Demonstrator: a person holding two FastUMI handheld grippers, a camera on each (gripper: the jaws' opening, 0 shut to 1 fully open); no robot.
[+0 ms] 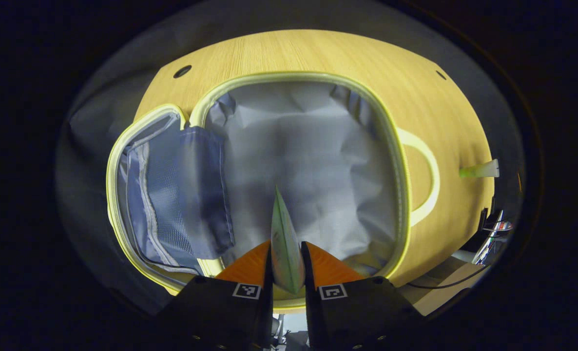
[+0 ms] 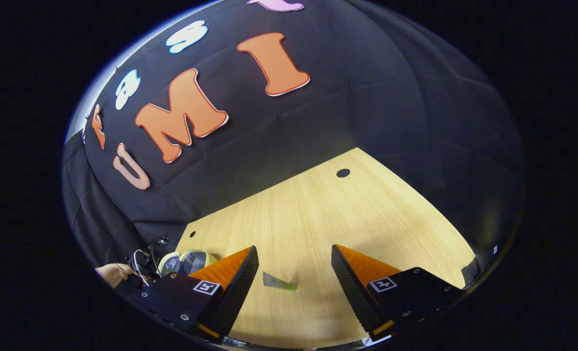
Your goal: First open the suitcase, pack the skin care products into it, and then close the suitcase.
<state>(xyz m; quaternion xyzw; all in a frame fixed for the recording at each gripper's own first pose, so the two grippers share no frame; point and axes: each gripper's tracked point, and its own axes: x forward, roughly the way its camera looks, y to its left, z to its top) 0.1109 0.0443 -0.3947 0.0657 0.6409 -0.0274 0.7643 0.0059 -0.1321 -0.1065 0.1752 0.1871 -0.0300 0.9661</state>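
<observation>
Left gripper (image 1: pixel 287 253): jaws narrow, clamped on a flat green tube (image 1: pixel 285 243), held edge-on above the open suitcase (image 1: pixel 313 170). Tube judged light, soft, slightly slippery; best pinched across its flat sides. Lining ahead of the jaws lies bare; zip rim close below.

Right gripper (image 2: pixel 294 273): jaws wide, a second tube (image 2: pixel 279 282) lying between them on the table (image 2: pixel 318 219), apart from both.
</observation>
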